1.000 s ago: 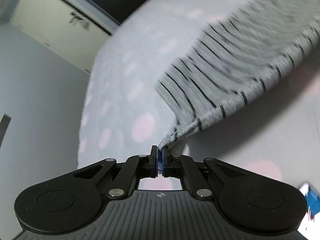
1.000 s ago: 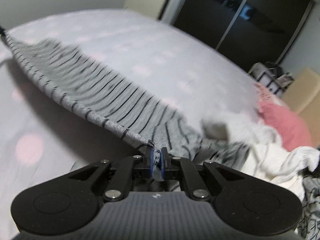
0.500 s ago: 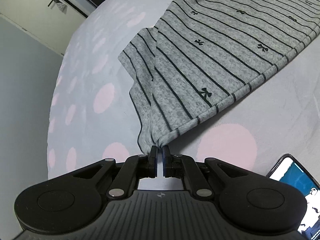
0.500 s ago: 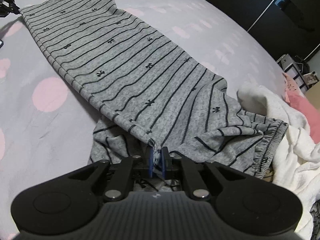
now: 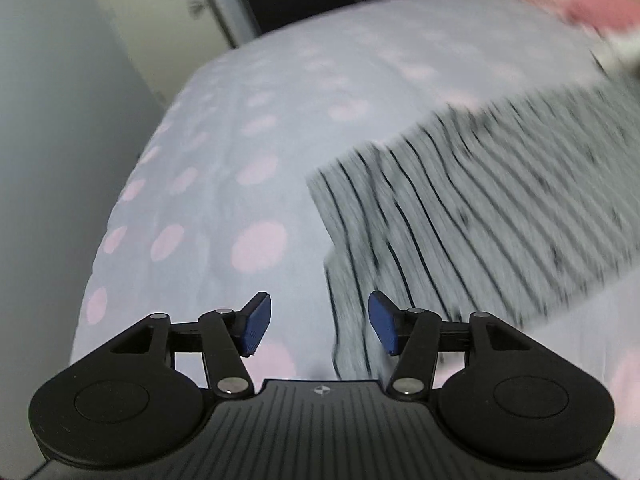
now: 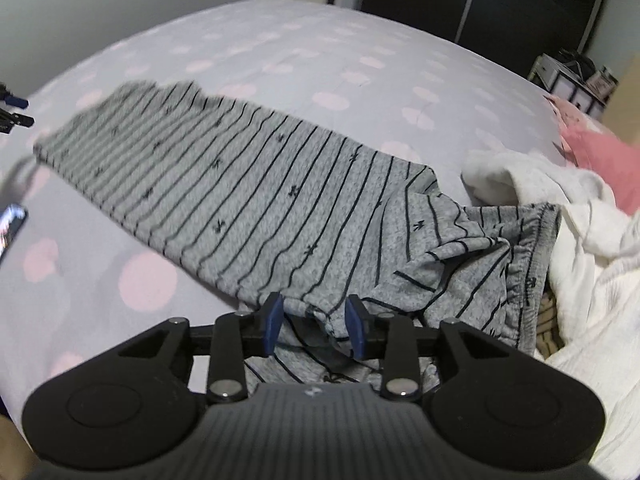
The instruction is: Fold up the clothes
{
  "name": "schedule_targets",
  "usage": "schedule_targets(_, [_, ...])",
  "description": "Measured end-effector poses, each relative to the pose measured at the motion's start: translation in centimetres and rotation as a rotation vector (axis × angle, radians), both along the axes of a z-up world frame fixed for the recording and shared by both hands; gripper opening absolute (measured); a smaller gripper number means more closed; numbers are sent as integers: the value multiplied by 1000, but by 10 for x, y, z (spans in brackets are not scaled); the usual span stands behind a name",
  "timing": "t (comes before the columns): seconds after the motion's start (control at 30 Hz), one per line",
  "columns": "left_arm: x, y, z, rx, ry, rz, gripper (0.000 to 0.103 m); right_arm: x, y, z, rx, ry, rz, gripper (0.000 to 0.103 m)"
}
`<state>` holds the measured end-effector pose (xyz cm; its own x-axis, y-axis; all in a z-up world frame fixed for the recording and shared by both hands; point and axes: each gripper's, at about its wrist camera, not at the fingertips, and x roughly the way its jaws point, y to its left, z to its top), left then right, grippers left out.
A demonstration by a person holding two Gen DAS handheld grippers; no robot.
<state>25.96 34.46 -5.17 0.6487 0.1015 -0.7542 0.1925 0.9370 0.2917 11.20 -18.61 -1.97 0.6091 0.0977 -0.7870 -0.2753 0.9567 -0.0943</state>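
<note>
While both claws gape | striped trousers (image 6: pixel 256 200) flat on bedspread (image 6: pixel 320 60)

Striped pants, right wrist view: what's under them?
The striped pants lie on the polka-dot bedsheet; their waistband end overlaps the white towel. Whatever else lies under the pants is covered.

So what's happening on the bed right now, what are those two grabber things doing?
A person is folding clothes on a bed with pink-dotted sheets, using handheld tongs. The grey striped pants lie spread out flat. Both the left tongs and the right tongs are open and hold nothing; the right ones sit over the bunched edge of the pants near the waistband. A pile of white laundry waits at the right, with a pink item behind it.
</note>
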Motion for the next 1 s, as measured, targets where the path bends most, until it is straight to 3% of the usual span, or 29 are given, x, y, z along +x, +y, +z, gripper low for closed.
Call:
schedule_targets(0.17, [51,5,-3,-149,-47,118,52,9,-1,-1,-5,-18,-21,38])
schedule_targets(0.37, [106,12,-38,-326,-100,253,53,28,-1,-5,28,-48,-50,38])
schedule_targets(0.6, [147,15,-88,-381,-97,321,53,47,-4,-21,27,-27,-67,38])
schedule_targets(0.7, [149,13,-101,-386,-105,312,39,54,-3,-25,22,-19,-68,39])
schedule_targets(0.77, [148,10,-102,-361,-130,307,9,58,0,-28,10,-17,-58,39])
schedule_targets(0.83, [145,9,-97,-348,-160,320,3,63,3,-31,0,-11,-47,39])
schedule_targets(1.0, [137,21,-75,-288,-252,391,2,71,6,-33,-6,-9,-40,39])
